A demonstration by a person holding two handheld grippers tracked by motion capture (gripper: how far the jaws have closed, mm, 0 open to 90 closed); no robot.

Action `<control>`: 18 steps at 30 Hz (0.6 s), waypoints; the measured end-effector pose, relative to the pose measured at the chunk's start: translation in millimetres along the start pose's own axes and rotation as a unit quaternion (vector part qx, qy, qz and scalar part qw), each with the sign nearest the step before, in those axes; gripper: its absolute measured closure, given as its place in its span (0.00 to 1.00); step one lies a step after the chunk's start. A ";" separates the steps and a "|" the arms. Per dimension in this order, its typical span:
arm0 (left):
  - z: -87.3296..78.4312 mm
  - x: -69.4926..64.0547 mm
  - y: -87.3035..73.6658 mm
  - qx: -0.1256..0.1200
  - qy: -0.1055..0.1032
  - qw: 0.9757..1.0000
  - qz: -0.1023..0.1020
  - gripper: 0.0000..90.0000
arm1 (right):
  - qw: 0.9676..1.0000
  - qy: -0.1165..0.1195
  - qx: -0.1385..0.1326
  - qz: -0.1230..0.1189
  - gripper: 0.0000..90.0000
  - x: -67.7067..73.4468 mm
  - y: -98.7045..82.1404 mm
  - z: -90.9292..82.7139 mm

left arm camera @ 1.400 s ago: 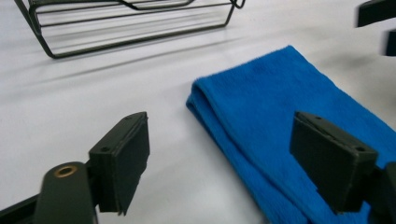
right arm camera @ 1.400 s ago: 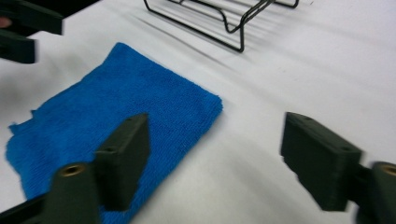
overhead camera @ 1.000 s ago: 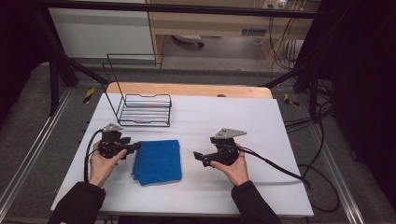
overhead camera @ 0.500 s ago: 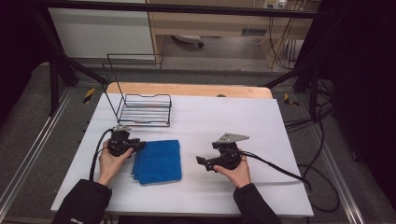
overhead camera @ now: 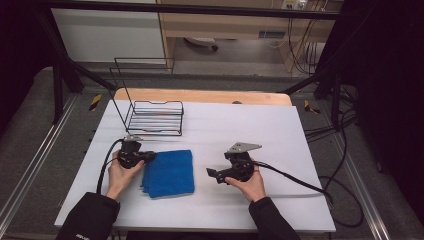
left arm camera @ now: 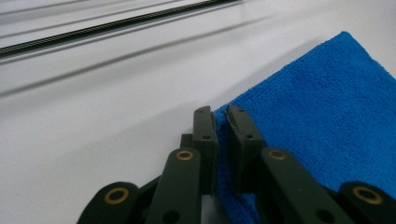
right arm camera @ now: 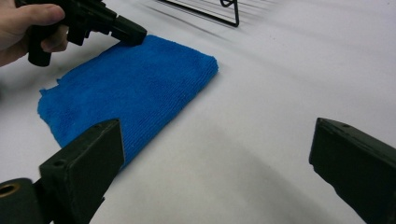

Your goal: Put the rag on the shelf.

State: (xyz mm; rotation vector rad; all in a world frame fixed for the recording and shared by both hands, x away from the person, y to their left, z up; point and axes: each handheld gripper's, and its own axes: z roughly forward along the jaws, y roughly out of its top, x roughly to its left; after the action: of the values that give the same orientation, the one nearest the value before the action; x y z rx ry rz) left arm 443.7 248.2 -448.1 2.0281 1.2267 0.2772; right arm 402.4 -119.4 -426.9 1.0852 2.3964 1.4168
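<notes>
A folded blue cloth [overhead camera: 169, 172] lies flat on the white table [overhead camera: 280, 135], between my two hands. My left gripper [overhead camera: 149, 156] sits at the cloth's far left corner. Its jaws have just been closing, and in the left gripper view [left arm camera: 220, 114] they pinch the corner of the blue cloth [left arm camera: 327, 116]. My right gripper [overhead camera: 212, 173] rests to the right of the cloth, pointing at it, jaws wide apart and holding nothing [right arm camera: 215, 140]. In the right gripper view the left gripper [right arm camera: 133, 33] touches the far corner of the cloth [right arm camera: 130, 88].
A black wire rack [overhead camera: 152, 117] stands at the back left of the table, just beyond the cloth. Its bottom wire [left arm camera: 116, 21] runs across the left gripper view. Cables [overhead camera: 295, 177] trail off to the right. A wooden edge [overhead camera: 200, 95] borders the back.
The left gripper's jaws have come together on the cloth's far left corner, after edging slightly towards it. The right gripper has hardly moved and stays open.
</notes>
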 end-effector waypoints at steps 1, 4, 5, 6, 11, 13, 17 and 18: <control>0.2 -0.2 -0.2 -0.001 0.001 1.000 0.001 0.92 | 1.000 -0.003 0.001 -0.003 0.03 1.0 2.0 1.6; 0.8 -2.3 -0.4 -0.003 0.007 1.000 0.011 0.92 | 1.000 -0.006 -0.006 -0.006 0.03 4.9 9.6 7.3; 0.8 -2.9 -0.5 -0.002 0.009 1.000 0.014 0.92 | 1.000 -0.008 -0.008 -0.006 0.03 6.6 12.8 9.9; 0.8 -3.2 -0.6 -0.002 0.010 1.000 0.014 0.92 | 1.000 -0.010 -0.009 -0.005 0.03 8.5 16.2 13.0; 1.1 -3.9 -1.0 -0.004 0.012 1.000 0.017 0.92 | 1.000 -0.013 -0.013 0.000 0.07 13.9 33.6 36.3; 1.1 -4.0 -1.1 -0.004 0.012 1.000 0.018 0.92 | 1.000 -0.017 -0.009 0.002 0.09 14.8 39.5 48.6; 0.9 -4.5 -1.2 -0.003 0.015 1.000 0.026 0.92 | 1.000 -0.027 0.005 0.013 0.16 12.2 46.8 73.8; 0.9 -4.4 -1.3 -0.003 0.014 1.000 0.026 0.92 | 0.999 -0.030 0.011 0.016 0.17 11.1 47.7 79.6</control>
State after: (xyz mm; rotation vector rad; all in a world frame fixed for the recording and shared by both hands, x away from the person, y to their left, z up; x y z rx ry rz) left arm 441.0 244.4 -448.8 2.0592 1.1906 0.3355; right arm 455.5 -42.5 -428.8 1.1601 2.3694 1.3495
